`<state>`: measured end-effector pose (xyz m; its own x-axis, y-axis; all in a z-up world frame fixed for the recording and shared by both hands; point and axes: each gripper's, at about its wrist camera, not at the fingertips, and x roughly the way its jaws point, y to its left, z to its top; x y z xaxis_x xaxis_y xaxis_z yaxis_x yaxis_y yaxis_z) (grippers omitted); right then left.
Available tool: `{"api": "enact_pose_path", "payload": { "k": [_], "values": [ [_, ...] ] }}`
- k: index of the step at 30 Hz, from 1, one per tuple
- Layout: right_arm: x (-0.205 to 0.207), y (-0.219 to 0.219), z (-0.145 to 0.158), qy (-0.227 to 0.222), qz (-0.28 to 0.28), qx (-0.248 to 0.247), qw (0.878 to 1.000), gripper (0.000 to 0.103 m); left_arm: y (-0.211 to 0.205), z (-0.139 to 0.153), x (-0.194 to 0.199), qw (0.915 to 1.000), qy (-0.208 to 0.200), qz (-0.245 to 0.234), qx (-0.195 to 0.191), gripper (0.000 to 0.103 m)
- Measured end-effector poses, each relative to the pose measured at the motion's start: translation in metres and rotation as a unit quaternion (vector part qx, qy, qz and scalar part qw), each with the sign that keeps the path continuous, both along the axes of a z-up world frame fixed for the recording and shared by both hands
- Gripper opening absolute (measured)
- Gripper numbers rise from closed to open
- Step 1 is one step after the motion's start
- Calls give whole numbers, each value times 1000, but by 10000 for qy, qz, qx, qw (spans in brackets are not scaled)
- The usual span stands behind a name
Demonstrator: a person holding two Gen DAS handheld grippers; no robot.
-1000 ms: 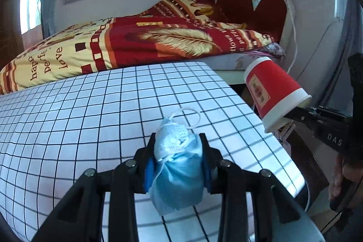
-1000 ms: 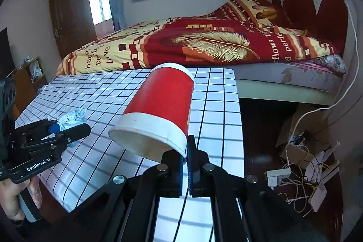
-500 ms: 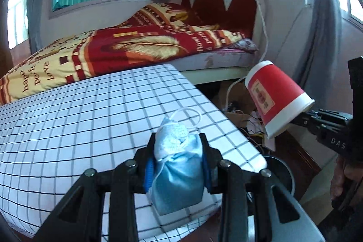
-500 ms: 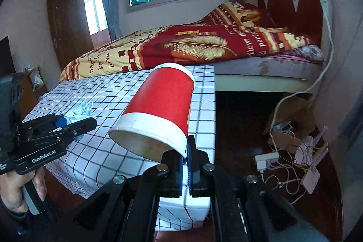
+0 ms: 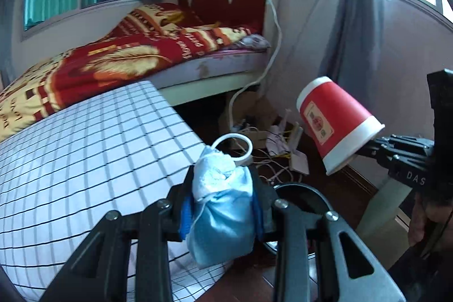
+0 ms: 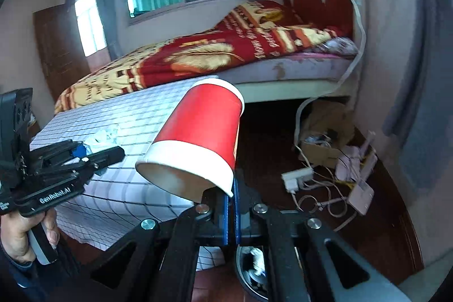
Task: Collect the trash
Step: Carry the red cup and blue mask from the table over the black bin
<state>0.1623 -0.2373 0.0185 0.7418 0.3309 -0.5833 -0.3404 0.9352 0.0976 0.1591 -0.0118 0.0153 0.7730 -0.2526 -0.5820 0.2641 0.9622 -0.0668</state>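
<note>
Here the left gripper (image 5: 222, 205) pinches a crumpled blue mask (image 5: 222, 203); the right gripper (image 6: 230, 205) is closed tight on the rim of a red paper cup (image 6: 202, 132).

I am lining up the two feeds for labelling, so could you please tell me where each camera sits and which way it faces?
Left wrist: on the left gripper, looking along its fingers at the crumpled blue face mask it grips, past the checked table to the bed; the right gripper and a hand show at right.
Right wrist: on the right gripper, pinching the rim of the red paper cup; the left gripper and a hand show at left.
Shared: bed, table, cup, floor cables, the round bin below.
</note>
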Motion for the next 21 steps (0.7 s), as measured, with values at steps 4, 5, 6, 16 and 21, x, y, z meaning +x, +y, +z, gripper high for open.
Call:
{"api": "enact_pose_path", "payload": {
  "k": [4, 5, 6, 16, 21],
  "values": [
    [-7, -29, -13, 137, -322, 51, 9994, 3, -25, -7, 2, 9995, 104, -303, -26, 35],
    [-9, -34, -15, 150, -395, 21, 9991, 3, -30, -9, 2, 9993, 121, -364, -30, 35],
    [-11, -41, -17, 168, -469, 16, 9988, 3, -37, -10, 2, 9989, 132, -447, -30, 35],
    [-30, -86, -35, 288, -930, -79, 9952, 3, -84, -22, 2, 9953, 250, -940, -36, 35],
    [-36, -104, -48, 424, -1074, -178, 9931, 3, -106, -35, 0, 9927, 363, -1152, -25, 35]
  ]
}}
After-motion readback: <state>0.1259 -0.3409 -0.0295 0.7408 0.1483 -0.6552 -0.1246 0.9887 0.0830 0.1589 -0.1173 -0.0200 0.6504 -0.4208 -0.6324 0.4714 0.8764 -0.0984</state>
